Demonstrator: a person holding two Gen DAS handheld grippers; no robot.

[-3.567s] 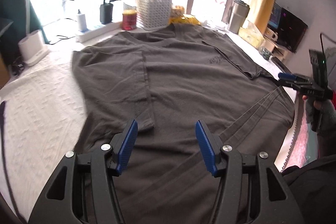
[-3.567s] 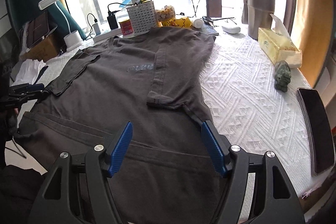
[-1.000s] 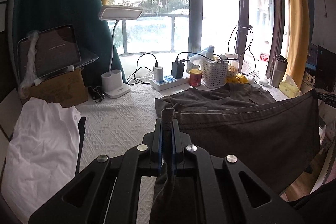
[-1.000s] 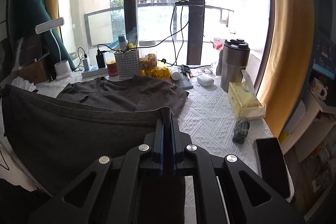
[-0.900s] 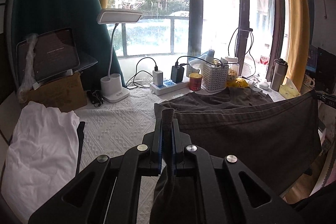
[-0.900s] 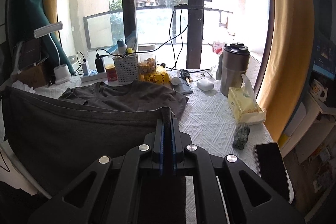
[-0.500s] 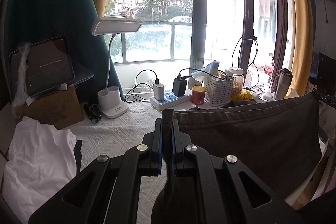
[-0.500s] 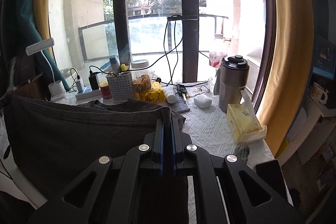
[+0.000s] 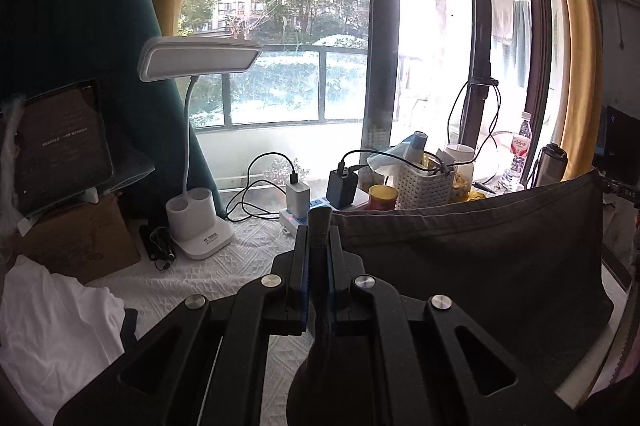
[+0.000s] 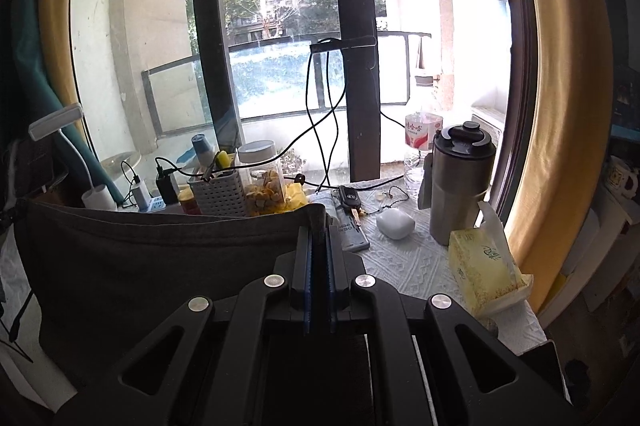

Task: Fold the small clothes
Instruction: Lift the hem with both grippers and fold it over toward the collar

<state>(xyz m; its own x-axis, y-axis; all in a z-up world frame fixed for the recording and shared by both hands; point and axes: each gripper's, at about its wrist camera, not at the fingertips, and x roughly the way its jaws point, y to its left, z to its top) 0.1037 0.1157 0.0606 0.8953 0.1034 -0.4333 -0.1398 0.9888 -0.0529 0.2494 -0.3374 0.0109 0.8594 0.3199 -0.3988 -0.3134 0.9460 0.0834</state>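
A white basket (image 10: pixel 218 192) at the window is stuffed with small items too crowded to tell apart. Beside it a clear jar (image 10: pixel 262 178) is seen about half full of yellowish pieces. A tissue box (image 10: pixel 482 268) with one tissue pulled up lies at the right, next to a steel tumbler (image 10: pixel 460 182) and one water bottle (image 10: pixel 420 142).

One desk lamp (image 9: pixel 196 154), two chargers (image 9: pixel 320 192) on a power strip, one red can (image 9: pixel 382 198) and one white garment (image 9: pixel 56 326) are counted.

The dark shirt (image 9: pixel 472 266) is held stretched in the air between the two tools. The left gripper (image 9: pixel 318 258) is clamped narrow on one hem corner, the right gripper (image 10: pixel 318 254) likewise on the other.

Against the earliest frames, where the shirt lay flat on the table (image 10: pixel 412 262) under wide jaws, the hem is now lifted and hides the rest of the shirt. Over the last second more window and less table has come into view.
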